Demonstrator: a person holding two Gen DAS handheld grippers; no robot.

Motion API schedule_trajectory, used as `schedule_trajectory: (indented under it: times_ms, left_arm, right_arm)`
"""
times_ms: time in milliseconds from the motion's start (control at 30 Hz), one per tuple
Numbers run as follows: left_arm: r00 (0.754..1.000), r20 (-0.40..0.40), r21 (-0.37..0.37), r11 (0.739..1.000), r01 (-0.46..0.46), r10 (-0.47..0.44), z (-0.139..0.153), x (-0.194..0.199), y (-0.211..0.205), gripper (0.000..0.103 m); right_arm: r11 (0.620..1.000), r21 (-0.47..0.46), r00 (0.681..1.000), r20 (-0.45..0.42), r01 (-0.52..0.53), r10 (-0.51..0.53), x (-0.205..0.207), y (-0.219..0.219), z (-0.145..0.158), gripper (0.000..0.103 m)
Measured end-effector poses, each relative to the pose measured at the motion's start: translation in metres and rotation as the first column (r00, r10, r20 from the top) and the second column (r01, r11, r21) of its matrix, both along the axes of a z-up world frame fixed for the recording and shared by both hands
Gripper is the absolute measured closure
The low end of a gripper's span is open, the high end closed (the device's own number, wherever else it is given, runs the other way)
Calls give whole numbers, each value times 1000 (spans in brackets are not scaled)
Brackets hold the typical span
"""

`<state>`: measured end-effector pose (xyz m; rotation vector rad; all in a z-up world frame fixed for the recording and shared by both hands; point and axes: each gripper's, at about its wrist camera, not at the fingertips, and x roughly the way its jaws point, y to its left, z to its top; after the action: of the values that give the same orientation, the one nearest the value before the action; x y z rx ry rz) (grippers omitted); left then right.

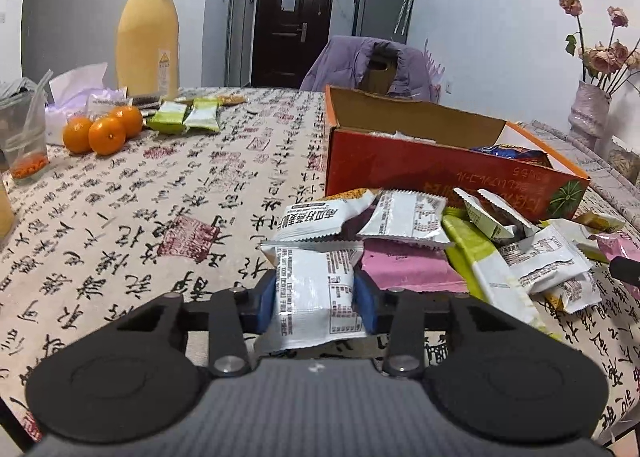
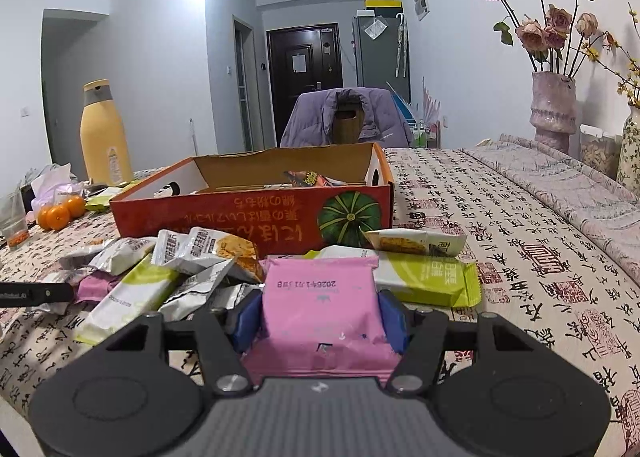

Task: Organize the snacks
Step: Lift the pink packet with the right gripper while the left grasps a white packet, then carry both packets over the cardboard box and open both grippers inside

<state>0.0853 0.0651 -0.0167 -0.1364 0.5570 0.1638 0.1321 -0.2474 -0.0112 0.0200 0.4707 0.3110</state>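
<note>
Left gripper (image 1: 315, 295): your blue pads pinch a white snack packet (image 1: 314, 293) across its width, so it lifts flat.
Right gripper (image 2: 318, 311): you clamp a pink packet (image 2: 322, 305) likewise.
Pile (image 1: 460, 241): loose snacks at one o'clock, against the box.
Orange box (image 2: 256, 213): open at twelve o'clock, probably the destination.

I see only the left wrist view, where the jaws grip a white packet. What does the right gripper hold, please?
Observer: The right gripper is shut on a pink packet; the jaws press both its sides.
Operator: I see one pink vase at far right. Does anything stand beside it?
Observer: Yes. A second vase, a patterned one, stands at the right edge, outside your view.
</note>
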Motion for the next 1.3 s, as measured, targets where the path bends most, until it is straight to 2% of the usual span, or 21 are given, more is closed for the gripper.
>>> schedule_trajectory:
  times_ms: [300,600,1300]
  left_arm:
    - [993,112,39,999,39,-43,26,-21,-13,61]
    - [980,177,57,995,82,-91,48,-18,-32,61]
    - [954,256,112,985,132,-157,86,71,-66,61]
  right_arm:
    - [1000,7,1000,20,-12,12,-5,1,5,42]
    - [1000,3,998,51,-28,27,-1,8,13,42]
    - [998,-11,981,185,-59,60,74,43,59,42]
